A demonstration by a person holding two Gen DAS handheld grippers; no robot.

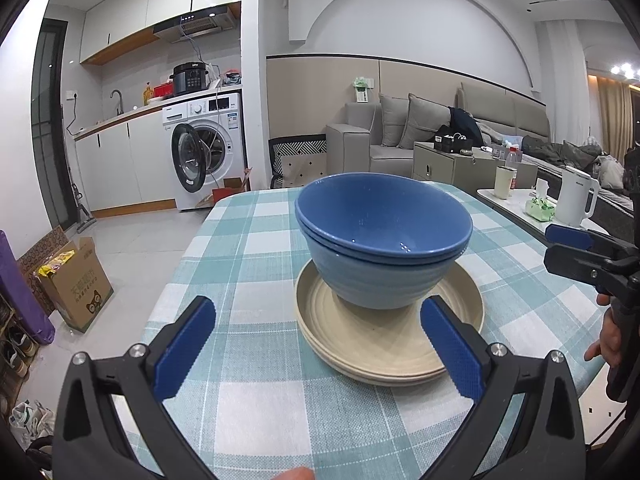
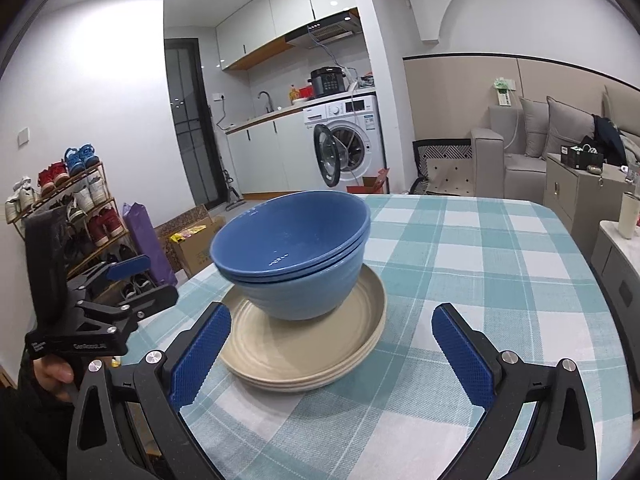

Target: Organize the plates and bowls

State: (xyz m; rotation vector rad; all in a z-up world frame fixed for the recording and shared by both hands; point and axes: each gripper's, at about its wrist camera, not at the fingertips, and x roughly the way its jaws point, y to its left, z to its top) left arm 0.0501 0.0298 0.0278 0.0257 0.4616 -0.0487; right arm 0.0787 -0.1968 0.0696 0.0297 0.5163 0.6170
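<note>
Two nested blue bowls (image 1: 380, 236) stand on a stack of beige plates (image 1: 384, 340) on the checked tablecloth (image 1: 248, 264). My left gripper (image 1: 320, 352) is open and empty, just short of the plates' near rim. The bowls (image 2: 292, 248) and plates (image 2: 308, 352) also show in the right wrist view, where my right gripper (image 2: 332, 360) is open and empty, close to the plates' near rim. The right gripper also shows at the right edge of the left wrist view (image 1: 568, 248). The left gripper shows at the left of the right wrist view (image 2: 136, 280).
A side table (image 1: 520, 200) with a white kettle (image 1: 576, 196), a cup and a tissue pack stands to the right. A cardboard box (image 1: 76, 284) sits on the floor left of the table. A shoe rack (image 2: 68, 208) stands by the wall.
</note>
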